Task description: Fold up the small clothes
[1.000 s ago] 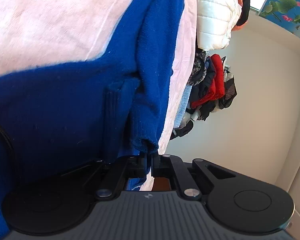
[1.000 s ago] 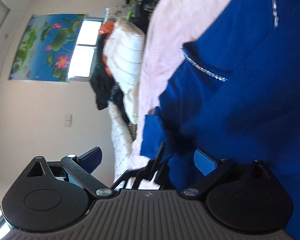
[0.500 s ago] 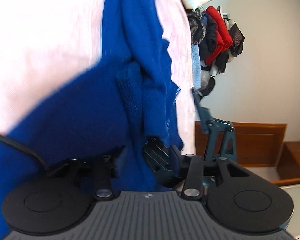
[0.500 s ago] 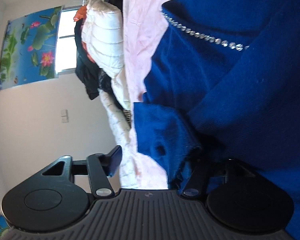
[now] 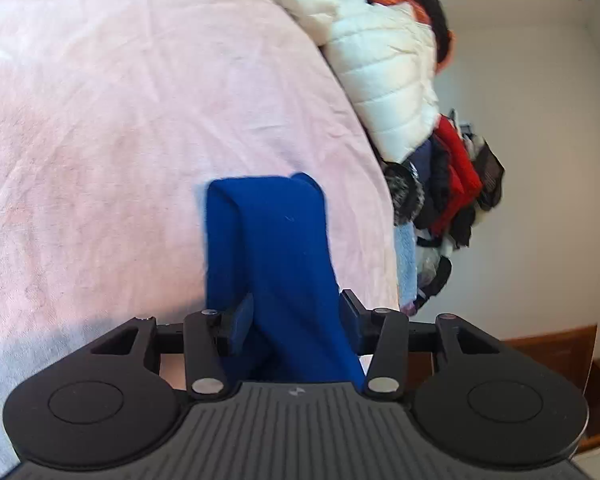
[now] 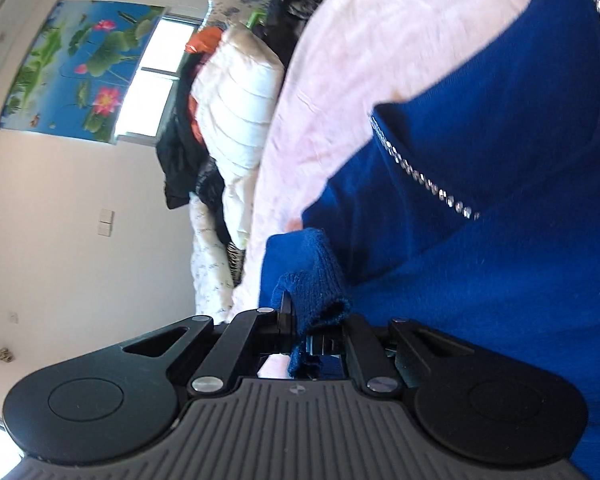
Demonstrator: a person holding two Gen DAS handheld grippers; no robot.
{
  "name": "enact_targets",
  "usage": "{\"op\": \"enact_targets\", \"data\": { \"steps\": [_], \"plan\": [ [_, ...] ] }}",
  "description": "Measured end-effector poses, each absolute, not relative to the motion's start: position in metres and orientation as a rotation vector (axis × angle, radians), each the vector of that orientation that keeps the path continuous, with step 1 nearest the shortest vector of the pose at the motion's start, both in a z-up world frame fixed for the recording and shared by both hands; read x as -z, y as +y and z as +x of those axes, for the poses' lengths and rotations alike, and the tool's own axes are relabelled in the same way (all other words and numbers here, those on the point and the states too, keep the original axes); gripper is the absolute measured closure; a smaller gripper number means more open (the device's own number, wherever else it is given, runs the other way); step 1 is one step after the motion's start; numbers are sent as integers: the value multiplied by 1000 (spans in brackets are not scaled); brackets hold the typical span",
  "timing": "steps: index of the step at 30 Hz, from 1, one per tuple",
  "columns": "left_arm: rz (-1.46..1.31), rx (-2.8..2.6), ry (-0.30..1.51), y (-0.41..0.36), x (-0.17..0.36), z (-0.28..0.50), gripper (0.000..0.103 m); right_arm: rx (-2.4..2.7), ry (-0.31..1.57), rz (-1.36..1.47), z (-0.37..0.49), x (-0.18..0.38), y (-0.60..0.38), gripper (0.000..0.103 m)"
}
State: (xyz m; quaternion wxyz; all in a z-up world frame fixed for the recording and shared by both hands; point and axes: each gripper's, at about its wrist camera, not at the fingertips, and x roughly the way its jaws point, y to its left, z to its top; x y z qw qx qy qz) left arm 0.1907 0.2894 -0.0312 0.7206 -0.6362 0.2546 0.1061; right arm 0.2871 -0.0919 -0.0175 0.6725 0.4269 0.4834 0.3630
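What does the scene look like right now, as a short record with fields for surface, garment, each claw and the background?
surface: pink bedspread
garment: blue sweater with a row of sparkly stones, lying on the bedspread
left claw: partly open, a band of blue fabric running between its fingers
right claw: shut on the sweater's ribbed cuff
background: white puffer jacket, pile of clothes, lotus picture beside a window

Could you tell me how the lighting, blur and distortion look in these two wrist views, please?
Left wrist view: fisheye bending curves the pink sheet, which looks washed out at top left; clothes pile slightly smeared. Right wrist view: window blown out; blue sweater edges motion-blurred.
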Motion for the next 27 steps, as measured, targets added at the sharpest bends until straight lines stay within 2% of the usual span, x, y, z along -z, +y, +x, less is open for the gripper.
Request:
{"op": "enact_targets", "data": {
  "steps": [3, 9, 10, 11, 12, 16, 22, 27],
  "plan": [
    [-1506, -261, 563, 297, 48, 192, 57, -830, 1062, 978, 291, 8, -108, 94],
    [-1507, -306, 568, 295, 54, 192, 58, -851, 990, 1028, 295, -11, -138, 94],
    [-1502, -318, 571, 294, 52, 189, 62, -849, 982, 1020, 296, -15, -141, 94],
    [-1490, -334, 578, 291, 50, 183, 73, -849, 973, 1016, 296, -18, -146, 94],
    [-1467, -315, 596, 286, 47, 184, 100, -853, 964, 1018, 295, -19, -151, 94],
    [-1277, -202, 658, 247, 29, 188, 100, -825, 925, 1000, 286, -24, -192, 94],
    [-1193, -165, 756, 212, 39, 188, 100, -621, 1027, 983, 283, 19, -247, 94],
    [-1106, -114, 769, 193, 28, 188, 100, -619, 981, 914, 273, 7, -263, 94]
  ]
}}
